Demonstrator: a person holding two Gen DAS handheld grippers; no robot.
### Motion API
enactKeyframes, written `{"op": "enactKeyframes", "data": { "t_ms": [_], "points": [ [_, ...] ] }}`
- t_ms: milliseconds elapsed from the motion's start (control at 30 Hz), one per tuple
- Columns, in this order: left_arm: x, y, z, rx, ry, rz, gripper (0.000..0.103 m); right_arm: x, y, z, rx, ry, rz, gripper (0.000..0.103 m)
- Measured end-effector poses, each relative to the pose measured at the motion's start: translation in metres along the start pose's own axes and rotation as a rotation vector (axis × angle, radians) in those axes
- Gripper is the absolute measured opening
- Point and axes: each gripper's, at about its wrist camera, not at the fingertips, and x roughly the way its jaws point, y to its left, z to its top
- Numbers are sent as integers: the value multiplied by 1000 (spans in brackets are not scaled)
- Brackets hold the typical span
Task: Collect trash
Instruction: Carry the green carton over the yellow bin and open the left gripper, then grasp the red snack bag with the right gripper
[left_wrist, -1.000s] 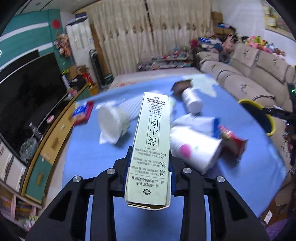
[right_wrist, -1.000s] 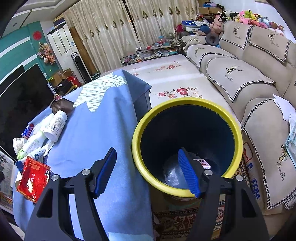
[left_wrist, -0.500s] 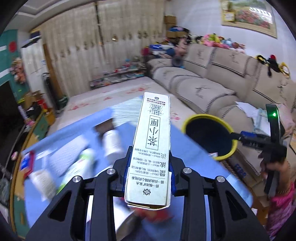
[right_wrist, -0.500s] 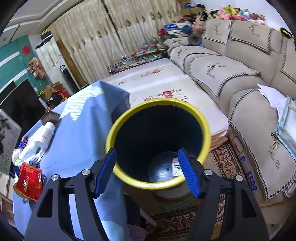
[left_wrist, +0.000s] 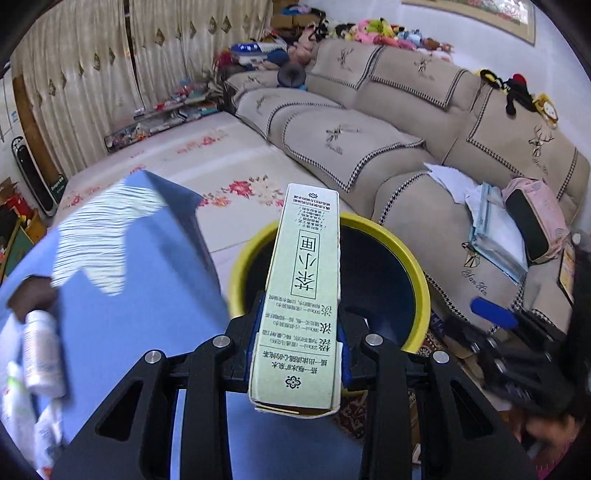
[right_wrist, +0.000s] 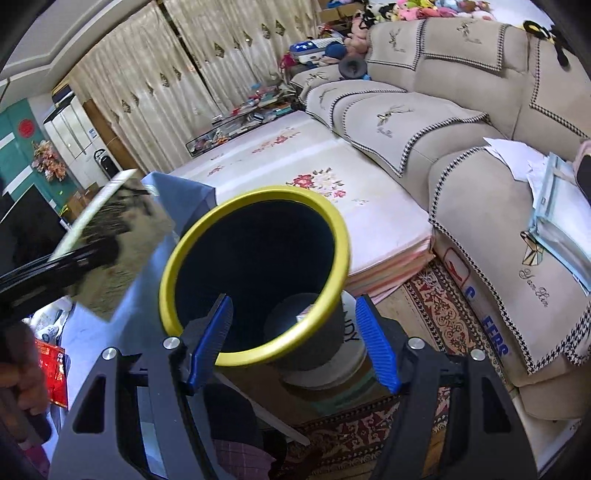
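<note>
Left wrist view: a white bottle lies blurred at the left edge on the blue tablecloth. The left gripper has its jaws clamped on a pale green carton; the carton's far end projects over the yellow-rimmed bin and hides part of the bin's opening. Right wrist view: the carton appears as a blur at left. The right gripper has its jaws apart, one finger on each side of the near rim of the bin. Bin contents are dark and hard to identify.
</note>
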Motion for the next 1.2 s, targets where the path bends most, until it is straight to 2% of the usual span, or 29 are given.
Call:
{"op": "enactKeyframes", "data": {
  "t_ms": [133,233,267,300,367,433,633,767,900,967,1100,1200],
  "points": [
    [44,-20,10,-7,50,-17,33,2,-13,1,19,7,-13,66],
    [54,-23,11,4,57,-1,34,3,-20,1,32,10,-18,67],
    [55,-24,8,6,54,6,39,3,-22,1,37,10,-20,68],
    [58,-26,9,9,50,20,50,4,-22,0,39,10,-21,68],
    [59,-29,10,7,38,43,62,4,-23,-1,41,12,-20,69],
    [49,-28,8,5,19,43,62,4,-22,-1,38,13,-19,69],
    [-40,-11,-6,6,-103,12,63,1,-5,-5,11,22,-7,69],
    [-114,20,-23,-16,-209,21,77,3,18,-11,-28,44,5,69],
    [-187,74,-50,-77,-325,88,89,1,50,-15,-84,55,29,69],
    [-219,109,-68,-126,-375,139,90,-2,72,-19,-124,56,53,69],
    [-261,173,-106,-226,-438,270,92,-9,127,-30,-227,65,114,69],
    [-279,216,-138,-285,-458,370,92,-22,169,-38,-299,50,168,69]
  ]
}}
